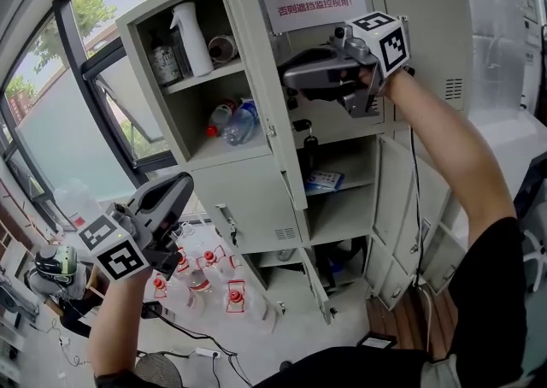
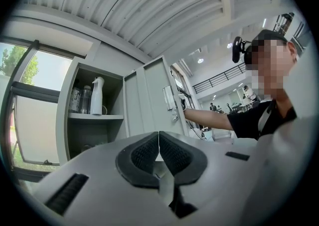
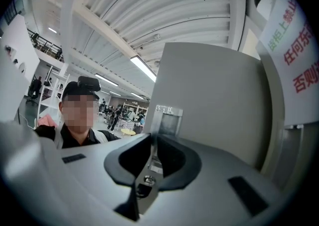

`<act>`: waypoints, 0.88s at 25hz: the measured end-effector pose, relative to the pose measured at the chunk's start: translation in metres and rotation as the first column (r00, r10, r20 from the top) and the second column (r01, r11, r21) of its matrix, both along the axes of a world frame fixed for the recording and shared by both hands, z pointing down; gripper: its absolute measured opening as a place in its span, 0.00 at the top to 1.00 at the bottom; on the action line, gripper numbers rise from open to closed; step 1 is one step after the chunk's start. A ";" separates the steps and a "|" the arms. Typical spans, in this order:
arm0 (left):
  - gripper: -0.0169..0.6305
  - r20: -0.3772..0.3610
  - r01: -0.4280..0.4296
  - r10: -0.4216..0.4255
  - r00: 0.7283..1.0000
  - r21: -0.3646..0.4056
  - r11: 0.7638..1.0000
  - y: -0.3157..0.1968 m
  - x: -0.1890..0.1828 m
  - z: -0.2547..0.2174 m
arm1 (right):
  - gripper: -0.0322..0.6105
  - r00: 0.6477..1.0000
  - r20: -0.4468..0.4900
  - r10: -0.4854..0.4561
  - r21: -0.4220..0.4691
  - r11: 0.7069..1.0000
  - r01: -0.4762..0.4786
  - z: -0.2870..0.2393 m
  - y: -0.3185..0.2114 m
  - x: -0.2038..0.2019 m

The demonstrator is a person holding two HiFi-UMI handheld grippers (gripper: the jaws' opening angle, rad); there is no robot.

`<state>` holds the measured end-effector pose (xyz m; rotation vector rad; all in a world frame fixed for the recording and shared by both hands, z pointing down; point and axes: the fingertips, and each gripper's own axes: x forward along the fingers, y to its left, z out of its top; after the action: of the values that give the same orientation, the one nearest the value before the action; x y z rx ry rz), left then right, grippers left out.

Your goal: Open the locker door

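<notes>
1. Pinching the handle (image 3: 166,120) only at its tips, the right claw (image 3: 153,135) could have slipped off under a sideways pull.
2. The locker door (image 1: 252,79) stood swung out; the left claw (image 2: 159,140) hung pressed together, empty, well away.

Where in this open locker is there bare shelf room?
Bare: the shelf below the blue packet, and the strip right of that packet. Crowded: the top-left shelf with spray bottle and jar, the shelf under it with two lying bottles, and the floor by the locker, full of red-capped bottles. The right gripper clamps the door's latch tab.
</notes>
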<state>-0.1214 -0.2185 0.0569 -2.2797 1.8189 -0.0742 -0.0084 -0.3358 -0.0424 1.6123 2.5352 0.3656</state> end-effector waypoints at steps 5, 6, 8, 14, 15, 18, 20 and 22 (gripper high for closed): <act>0.95 -0.010 -0.018 0.018 1.000 0.000 1.000 0.001 0.000 0.003 | 0.87 0.998 -0.008 0.062 0.026 0.998 -0.062 0.008 -0.004 -0.009; 0.95 -0.013 -0.020 0.020 1.000 0.002 1.000 0.002 -0.001 0.002 | 0.87 0.998 -0.011 0.065 0.024 0.998 -0.065 0.008 -0.004 -0.009; 0.95 -0.020 -0.023 0.023 1.000 0.006 1.000 0.003 -0.004 0.003 | 0.87 0.998 -0.008 0.068 0.014 0.998 -0.067 0.007 -0.005 -0.008; 0.95 -0.017 -0.027 0.027 0.999 0.034 0.999 0.011 -0.012 -0.002 | 0.87 0.993 0.084 0.077 -0.010 0.997 -0.077 -0.011 0.003 0.005; 0.95 -0.018 -0.029 0.030 0.999 0.040 0.999 0.012 -0.012 -0.003 | 0.87 0.990 0.112 0.085 -0.020 0.996 -0.083 -0.014 0.005 0.008; 0.95 -0.023 -0.047 0.048 0.999 0.057 0.997 0.010 -0.012 0.000 | 0.87 0.972 0.185 0.145 -0.045 0.989 -0.139 -0.019 0.009 0.012; 0.95 -0.024 -0.063 0.065 0.998 0.064 0.996 0.008 -0.010 0.002 | 0.87 0.958 0.213 0.193 -0.055 0.981 -0.185 -0.020 0.014 0.012; 0.95 -0.019 -0.081 0.083 0.996 0.073 0.994 0.008 -0.008 0.004 | 0.88 0.939 0.237 0.251 -0.078 0.968 -0.239 -0.022 0.021 0.011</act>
<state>-0.1297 -0.2107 0.0604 -2.3111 1.7071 0.0300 0.0030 -0.3150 -0.0647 1.1539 2.5322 0.4900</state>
